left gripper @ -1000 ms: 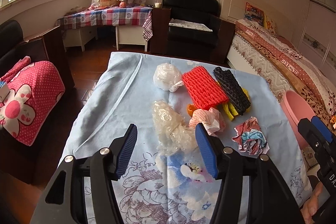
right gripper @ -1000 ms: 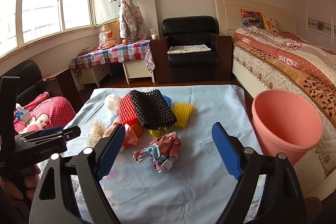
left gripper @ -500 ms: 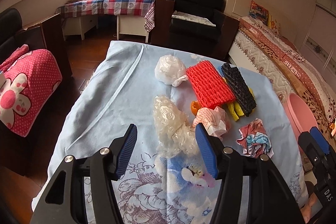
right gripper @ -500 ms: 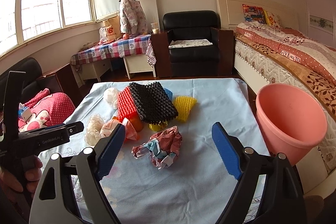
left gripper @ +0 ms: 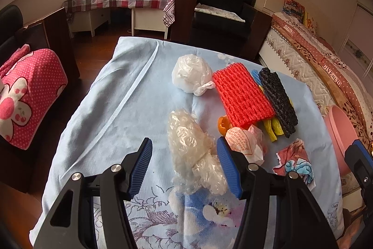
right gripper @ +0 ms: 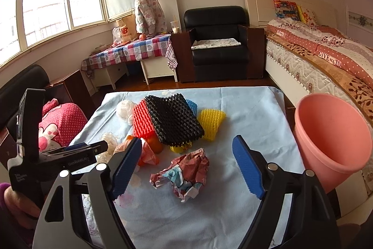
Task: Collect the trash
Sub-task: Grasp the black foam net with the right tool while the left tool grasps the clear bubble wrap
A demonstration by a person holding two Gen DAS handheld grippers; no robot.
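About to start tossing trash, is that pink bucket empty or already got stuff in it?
Empty as far as visible: the pink bucket tilts toward the camera, showing only bare inner wall; its bottom is hidden.

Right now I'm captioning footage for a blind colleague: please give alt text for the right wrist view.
The open right hand-held gripper hovers over a crumpled printed wrapper on a blue-clothed table. Beyond lie black, red and yellow foam nets; a pink bin stands at the right.

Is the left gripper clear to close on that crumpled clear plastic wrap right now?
Probably yes: the left gripper is open with the clear plastic wrap between its fingers, nothing blocking.
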